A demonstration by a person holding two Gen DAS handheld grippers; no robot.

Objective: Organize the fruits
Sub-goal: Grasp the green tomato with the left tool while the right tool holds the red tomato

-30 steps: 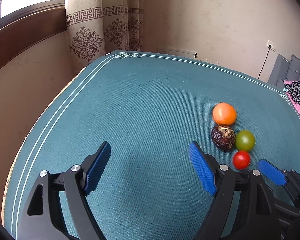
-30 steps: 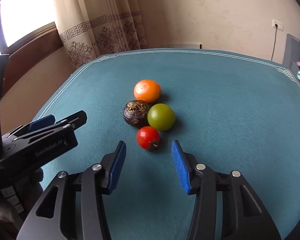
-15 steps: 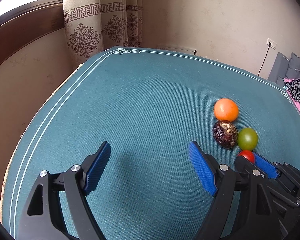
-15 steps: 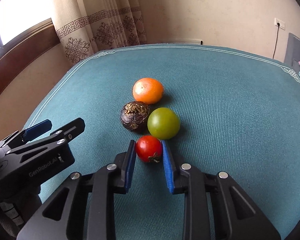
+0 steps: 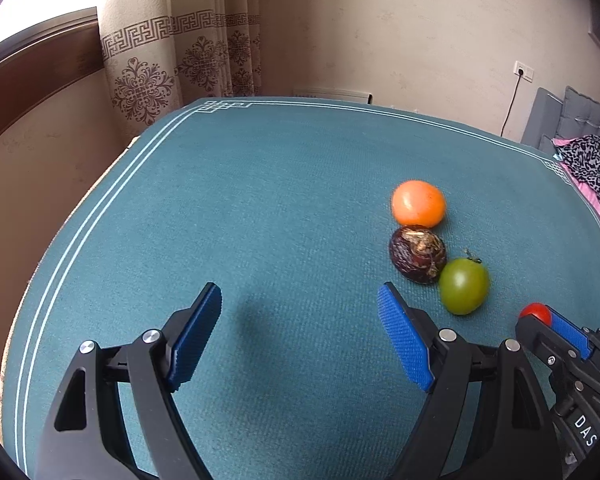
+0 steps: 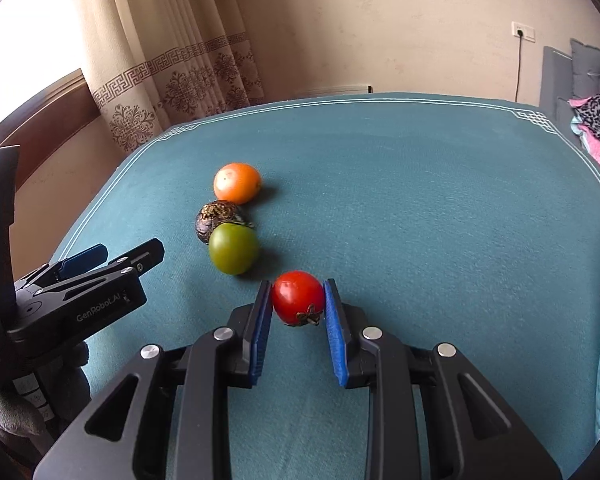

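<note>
With our right gripper (image 6: pixel 296 300) clamped on the red tomato (image 6: pixel 297 297), both blue pads touching its sides, we judge the step in hand to be the pick of the first fruit. The tomato sits at the near end of the fruit group, toward the near right part of the teal table mat (image 6: pixel 420 200), now a little apart from the green tomato (image 6: pixel 233 249). Behind that one, touching it, lies the dark wrinkled passion fruit (image 6: pixel 214 220), and the orange (image 6: pixel 237 182) rests just beyond, toward the far left corner of the mat. Our left gripper (image 5: pixel 300 332) hovers with its jaws wide apart and nothing between them, over bare mat near the near left edge, well apart from the fruits. We cannot see any bowl or tray, so where the tomato should go is unclear. Next we would need to lift it straight up with gentle pressure, since the skin looks smooth and easy to bruise
</note>
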